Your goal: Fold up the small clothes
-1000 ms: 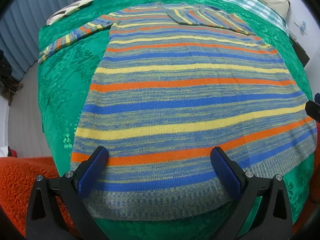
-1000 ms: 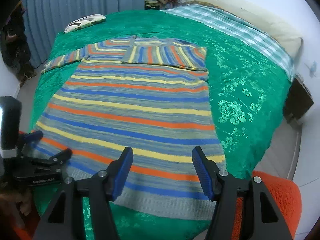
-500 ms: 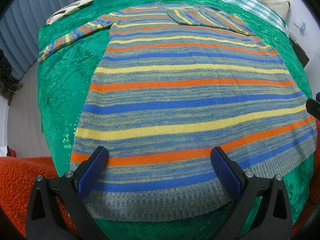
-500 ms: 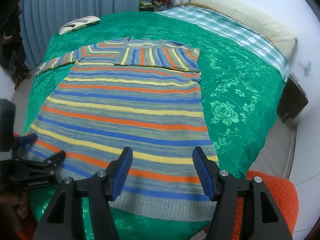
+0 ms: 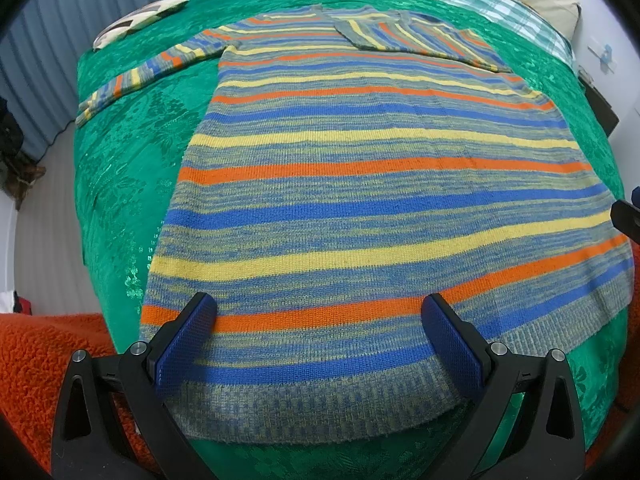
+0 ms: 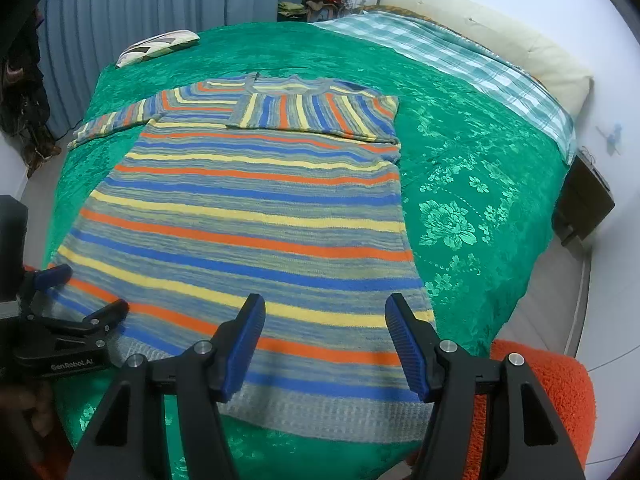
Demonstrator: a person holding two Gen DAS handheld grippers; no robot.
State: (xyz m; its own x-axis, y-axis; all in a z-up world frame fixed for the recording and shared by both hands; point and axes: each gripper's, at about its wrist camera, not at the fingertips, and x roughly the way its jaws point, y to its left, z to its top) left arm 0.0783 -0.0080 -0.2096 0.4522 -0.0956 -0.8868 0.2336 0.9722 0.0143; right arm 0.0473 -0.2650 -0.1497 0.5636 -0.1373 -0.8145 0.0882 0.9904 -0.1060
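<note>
Striped sweater [image 5: 380,184] lies flat on the green bedspread [image 6: 472,184], hem toward the foot of the bed, neckline toward the far end. Landmark for all positions below: the sweater's hem band.

Done so far, judging from the lay of the cloth:
- Body is spread smooth, with no visible bunching.
- The sleeve [image 6: 312,114] on the right of the view is already turned in across the chest, well beyond the hem band; its stripes run upright against the level stripes of the body.

Left to do:
- The other sleeve [image 5: 152,68] is not yet folded; it stretches outward onto the bedspread, far from the hem band and off to the left side.
- No lengthwise or crosswise fold of the body has been made. Hem band lies fully open and flat.
- Estimate: early stage, one sleeve of two in, body folds all pending.

Tools:
- Left tool [image 5: 320,344]: jaws standing wide apart, poised just above the hem band toward its left corner; nothing between the pads, and no clear contact with the knit.
- Right tool [image 6: 326,344]: jaws apart, above the hem band near its right corner; nothing gripped.

Both tools sit at the hem end, so a hem grasp looks possible next, though the open sleeve needs folding first or afterwards. An orange fleecy cover [image 6: 544,392] lies under the bedspread at the foot.
</note>
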